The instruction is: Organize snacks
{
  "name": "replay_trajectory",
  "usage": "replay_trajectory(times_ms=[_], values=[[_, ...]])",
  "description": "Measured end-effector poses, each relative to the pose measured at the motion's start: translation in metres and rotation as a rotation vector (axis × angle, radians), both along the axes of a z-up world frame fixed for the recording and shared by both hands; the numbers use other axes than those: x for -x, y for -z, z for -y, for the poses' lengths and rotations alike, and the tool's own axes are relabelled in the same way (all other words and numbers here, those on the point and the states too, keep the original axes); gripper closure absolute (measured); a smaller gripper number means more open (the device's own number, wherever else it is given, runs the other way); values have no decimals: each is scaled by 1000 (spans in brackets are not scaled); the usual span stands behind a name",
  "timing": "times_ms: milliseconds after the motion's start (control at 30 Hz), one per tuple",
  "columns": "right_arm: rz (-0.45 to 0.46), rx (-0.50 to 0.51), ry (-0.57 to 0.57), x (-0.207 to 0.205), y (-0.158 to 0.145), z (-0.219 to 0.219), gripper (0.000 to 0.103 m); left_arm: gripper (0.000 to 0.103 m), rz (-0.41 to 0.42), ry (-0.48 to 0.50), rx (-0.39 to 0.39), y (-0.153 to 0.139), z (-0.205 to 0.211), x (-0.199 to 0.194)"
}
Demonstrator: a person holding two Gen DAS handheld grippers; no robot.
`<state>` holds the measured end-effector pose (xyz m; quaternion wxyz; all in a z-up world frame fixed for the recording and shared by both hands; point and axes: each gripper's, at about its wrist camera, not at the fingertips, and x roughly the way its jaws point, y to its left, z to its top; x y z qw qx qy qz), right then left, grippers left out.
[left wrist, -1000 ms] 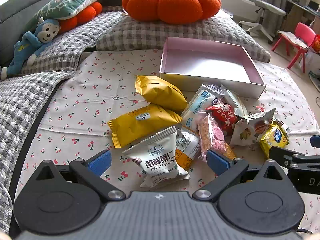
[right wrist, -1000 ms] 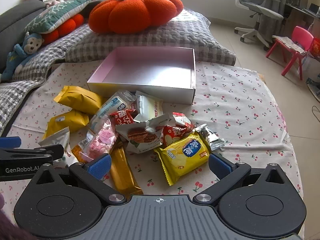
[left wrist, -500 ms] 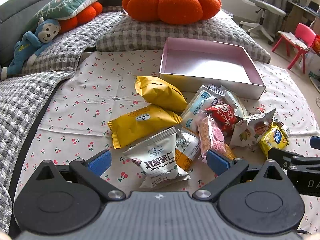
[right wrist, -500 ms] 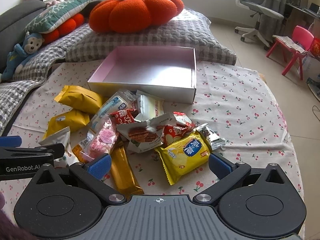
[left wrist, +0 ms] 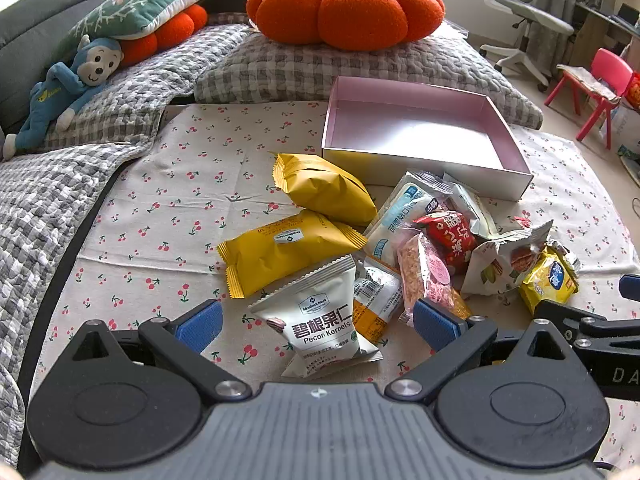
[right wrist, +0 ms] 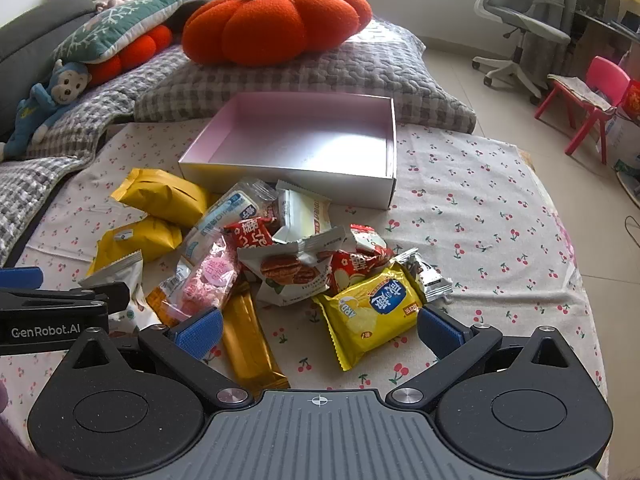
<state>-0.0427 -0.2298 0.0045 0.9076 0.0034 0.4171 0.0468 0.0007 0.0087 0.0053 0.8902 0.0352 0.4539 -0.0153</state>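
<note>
Several snack packets lie in a heap on the cherry-print cloth, in front of an open pink box with nothing in it. My left gripper is open; a white pecan-kernel bag lies between its fingers, untouched. Two yellow bags lie behind it. My right gripper is open above a gold bar and a yellow biscuit pack. The box also shows in the right wrist view. Each gripper sees the other at its frame's edge.
Grey quilted pillows with an orange pumpkin cushion lie behind the box. A blue monkey toy sits at the left. An office chair and a red child's chair stand on the floor at the right.
Both grippers have eased slightly forward toward the heap. Nothing has been taken hold of or moved.
</note>
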Motion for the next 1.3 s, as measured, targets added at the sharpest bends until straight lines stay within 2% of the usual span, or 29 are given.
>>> replay_trajectory(times_ms=[833, 967, 1167, 1300], values=[[4, -16, -15, -3, 1, 1, 0, 1, 2, 15, 0, 1, -4, -2], [-4, -68, -9, -12, 1, 9, 0, 1, -34, 45, 55, 1, -11, -7], [55, -180, 21, -22, -8, 29, 0, 0, 19, 52, 79, -1, -22, -12], [48, -238, -9, -35, -14, 40, 0, 0, -2, 101, 76, -5, -27, -32]])
